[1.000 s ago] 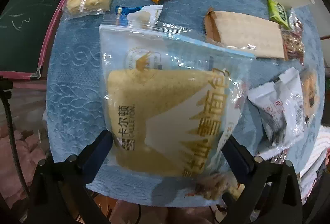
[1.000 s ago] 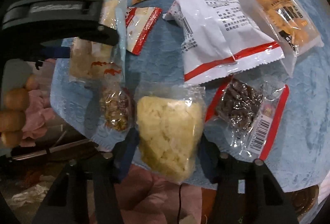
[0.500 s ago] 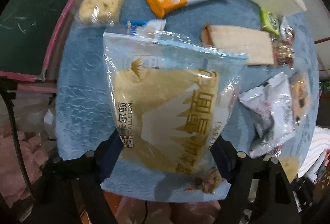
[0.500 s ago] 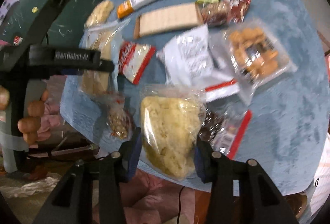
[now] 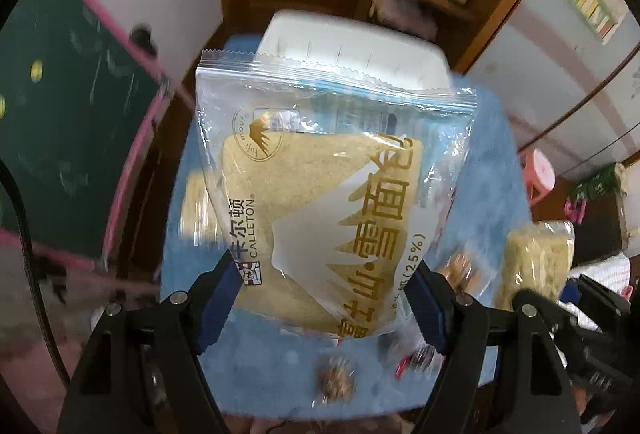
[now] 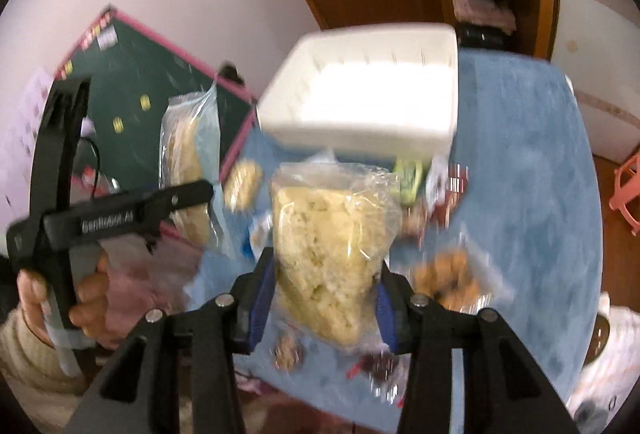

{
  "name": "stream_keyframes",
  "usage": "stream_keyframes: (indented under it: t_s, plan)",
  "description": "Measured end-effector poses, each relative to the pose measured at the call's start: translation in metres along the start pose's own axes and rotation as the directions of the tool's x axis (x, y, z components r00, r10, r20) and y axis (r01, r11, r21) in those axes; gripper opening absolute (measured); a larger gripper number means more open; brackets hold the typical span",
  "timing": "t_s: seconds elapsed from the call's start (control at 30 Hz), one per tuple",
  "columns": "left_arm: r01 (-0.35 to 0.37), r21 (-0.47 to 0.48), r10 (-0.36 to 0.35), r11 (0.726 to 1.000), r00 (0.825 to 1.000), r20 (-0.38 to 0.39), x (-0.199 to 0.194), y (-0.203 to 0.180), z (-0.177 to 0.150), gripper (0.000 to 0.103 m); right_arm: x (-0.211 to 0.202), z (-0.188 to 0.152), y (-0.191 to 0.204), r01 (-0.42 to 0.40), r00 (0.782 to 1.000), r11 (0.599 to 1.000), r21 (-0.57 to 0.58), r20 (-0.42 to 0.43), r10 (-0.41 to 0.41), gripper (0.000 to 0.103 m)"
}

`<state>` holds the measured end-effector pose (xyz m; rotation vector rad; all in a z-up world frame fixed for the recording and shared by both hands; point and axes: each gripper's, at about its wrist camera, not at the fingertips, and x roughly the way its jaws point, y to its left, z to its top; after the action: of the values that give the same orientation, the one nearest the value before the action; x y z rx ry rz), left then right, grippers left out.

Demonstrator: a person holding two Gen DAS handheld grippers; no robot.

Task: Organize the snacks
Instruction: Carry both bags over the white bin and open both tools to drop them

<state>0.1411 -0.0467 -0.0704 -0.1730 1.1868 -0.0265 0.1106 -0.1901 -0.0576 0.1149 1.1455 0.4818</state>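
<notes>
Left tool (image 5: 328,308) pinching bread bag (image 5: 320,194), right tool (image 6: 326,300) pinching crumbly snack pkg (image 6: 332,258) (both above table (image 6: 532,194)).

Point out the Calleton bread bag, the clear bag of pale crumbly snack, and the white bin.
Calleton bread bag (image 5: 320,202): left wrist view, on the printed front.
Clear bag of pale crumbly snack (image 6: 332,250): right wrist view, on its contents.
White bin (image 6: 360,122): right wrist view, on the near wall.

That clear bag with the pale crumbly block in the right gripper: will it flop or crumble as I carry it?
The clear bag with the pale crumbly block probably stays fairly stiff: it stands upright between the right gripper pads. The lumpy block looks brittle, so hard squeezing may crumble it. The loose, glossy film at the top could slip.
</notes>
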Motion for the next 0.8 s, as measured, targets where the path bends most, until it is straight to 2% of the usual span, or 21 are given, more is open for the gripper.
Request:
stream_keyframes:
  t_s: [0.17,0.23,0.33,0.37,0.47,0.67,0.7,0.77,0.8]
  plan:
    - [0.025,0.033,-0.027,0.999,0.997,0.078,-0.012,-0.021,0.055,0.076,0.0,0.068,-0.013,-0.015,0.998,1.0,0.026,0.067,0.013,0.045]
    - [0.029,0.037,-0.032,0.999,0.995,0.096,-0.004,-0.029,0.078,0.076,0.007,0.092,-0.018,-0.006,0.997,0.999,0.044,0.081,0.002,0.045]
    - [0.044,0.032,-0.046,0.999,0.996,0.081,0.018,-0.033,0.11,0.076,0.03,0.114,-0.028,0.022,0.997,0.997,0.077,0.074,-0.028,0.045]
    - [0.05,0.026,-0.052,0.998,0.996,0.072,0.018,-0.016,0.12,0.076,0.034,0.121,-0.03,0.029,0.997,0.996,0.083,0.07,-0.035,0.045]
    - [0.061,-0.01,-0.061,0.998,0.997,0.043,0.043,-0.002,0.146,0.076,0.062,0.145,-0.04,0.065,0.997,0.992,0.106,0.043,-0.07,0.045]
    - [0.019,-0.045,-0.017,0.999,0.999,0.044,0.079,0.021,0.176,0.081,0.104,0.172,-0.052,0.13,0.991,0.986,0.108,0.001,-0.13,0.047]
    - [0.007,-0.05,-0.005,0.999,0.999,0.033,0.083,0.022,0.18,0.082,0.11,0.173,-0.053,0.144,0.99,0.985,0.098,-0.006,-0.144,0.048]
    - [-0.025,-0.058,0.026,0.998,1.0,0.015,0.093,0.026,0.187,0.085,0.121,0.176,-0.054,0.186,0.983,0.978,0.092,-0.026,-0.184,0.063]
    - [-0.05,-0.059,0.052,0.997,0.998,0.024,0.095,0.026,0.189,0.092,0.125,0.176,-0.055,0.197,0.98,0.976,0.094,-0.027,-0.196,0.068]
